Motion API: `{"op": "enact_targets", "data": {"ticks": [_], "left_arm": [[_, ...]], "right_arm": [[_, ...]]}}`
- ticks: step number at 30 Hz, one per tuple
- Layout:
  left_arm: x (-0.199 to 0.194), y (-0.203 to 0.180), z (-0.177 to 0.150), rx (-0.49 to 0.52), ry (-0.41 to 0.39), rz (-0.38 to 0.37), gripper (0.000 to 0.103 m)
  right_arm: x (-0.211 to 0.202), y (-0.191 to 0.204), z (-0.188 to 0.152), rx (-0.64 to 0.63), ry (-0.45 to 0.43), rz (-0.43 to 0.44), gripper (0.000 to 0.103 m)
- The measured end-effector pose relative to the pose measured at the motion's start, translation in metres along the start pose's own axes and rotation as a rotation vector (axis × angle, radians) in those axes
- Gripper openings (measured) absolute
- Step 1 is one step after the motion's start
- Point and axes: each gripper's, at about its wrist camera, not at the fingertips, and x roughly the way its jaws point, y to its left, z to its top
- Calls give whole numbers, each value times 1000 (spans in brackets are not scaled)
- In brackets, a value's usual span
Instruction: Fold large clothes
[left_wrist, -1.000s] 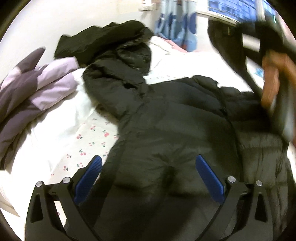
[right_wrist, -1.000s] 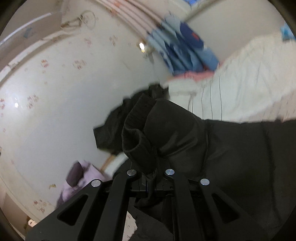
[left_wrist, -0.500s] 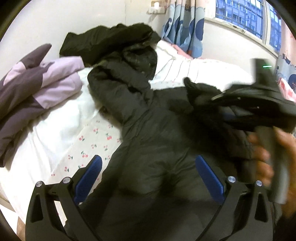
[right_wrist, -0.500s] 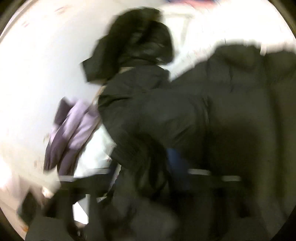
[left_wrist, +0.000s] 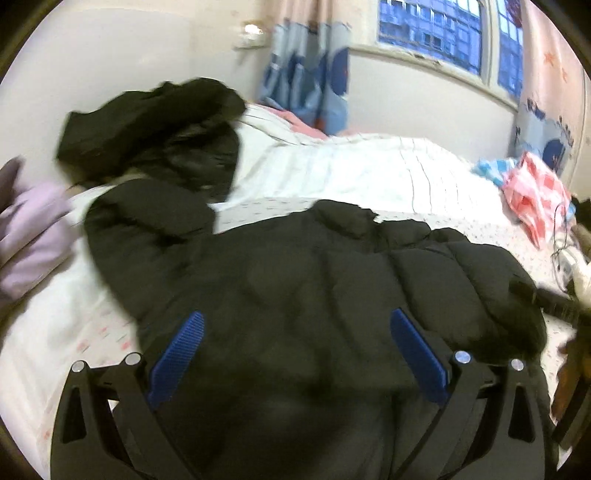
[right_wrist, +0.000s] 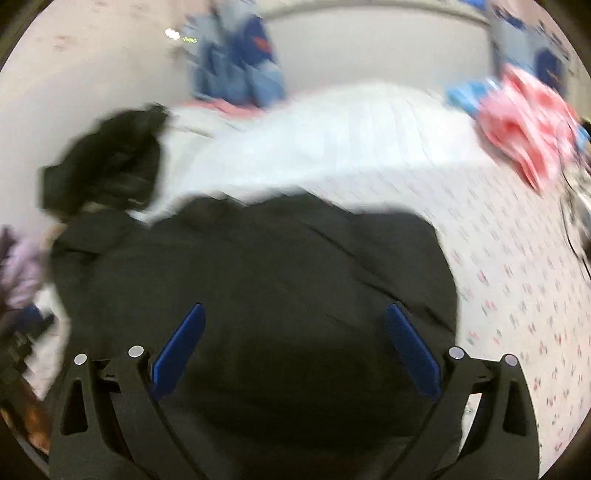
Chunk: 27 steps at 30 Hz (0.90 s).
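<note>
Both pairs of fingers stood wide apart and empty: the right gripper (right_wrist: 295, 347), whose fingers had just been opening, and the left gripper (left_wrist: 297, 354), each above the black puffer jacket (left_wrist: 332, 295) spread on the bed (left_wrist: 369, 177). We judged one fold laid and released. The jacket's long axis ran left-right, hood end left. Next move: regrasp an edge.
</note>
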Motion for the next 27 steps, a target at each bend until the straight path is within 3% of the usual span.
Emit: {"op": "enact_targets", "data": {"ticks": [4,5,6,9,12,15,17,19,21,24,27], "left_arm": [[91,-19,1,41,244,41,97],[119,-19,-9,50,331,29,98],[132,-20,-15,65,350,39,98],[128,-25,-14,118,349,35,98],[104,-9,3,161,287,-8,98],[79,20,42,347,156,102,98],[74,40,63,546,103,179,98],[83,58,73,727,127,255,98],[104,79,74,877,188,377,98],[138,98,73,980,298,429,98],[163,98,69,1025,300,520,98]], "right_arm": [[63,-16,-25,-19,201,-16,96],[65,-19,-27,-24,207,-10,96],[60,-21,-27,-21,202,-5,96],[34,-18,-32,-14,161,-13,96],[-12,-13,-57,-5,67,71,96],[-43,-11,-84,26,15,168,96],[-46,-12,-94,61,25,224,96],[-43,-13,-95,86,35,268,96],[-25,5,-94,86,47,280,96],[-18,17,-107,68,86,274,96],[-14,22,-112,55,99,266,96]]}}
